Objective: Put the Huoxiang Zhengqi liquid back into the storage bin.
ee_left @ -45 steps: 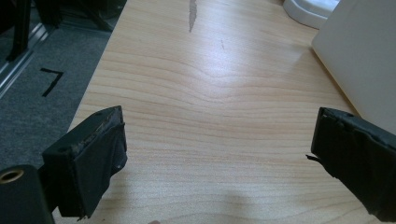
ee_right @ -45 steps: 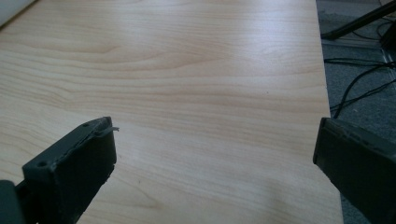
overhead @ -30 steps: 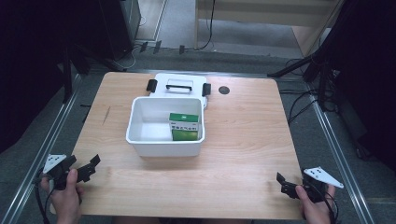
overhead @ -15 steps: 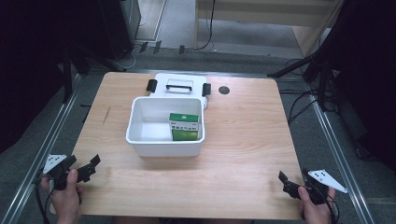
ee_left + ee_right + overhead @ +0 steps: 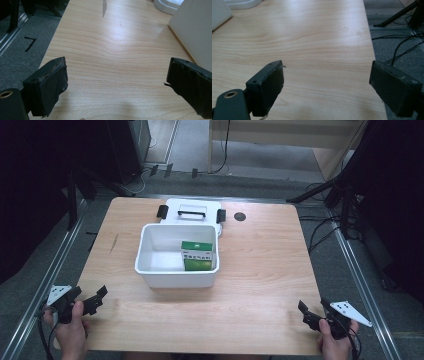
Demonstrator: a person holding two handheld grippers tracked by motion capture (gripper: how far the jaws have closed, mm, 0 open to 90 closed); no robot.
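Observation:
A white open box (image 5: 150,265) stands in the middle of the wooden table (image 5: 260,270). Inside it, at the right, lies a green and white carton (image 5: 197,256). The box's lid (image 5: 191,211), with a handle and black clasps, lies flat just behind it. My left gripper (image 5: 97,299) is held at the table's front left corner, open and empty (image 5: 117,75); the box wall (image 5: 195,30) is off to its right. At the front right corner my right gripper (image 5: 312,306) is open too, with bare wood between its jaws (image 5: 325,80).
A small black round hole (image 5: 240,216) sits in the table right of the lid. Metal rails (image 5: 50,270) run along both sides of the table. Cables (image 5: 320,235) and stand legs lie on the grey floor to the right.
My right gripper has shifted slightly at the front right corner. The left gripper, the box and the carton have stayed in place.

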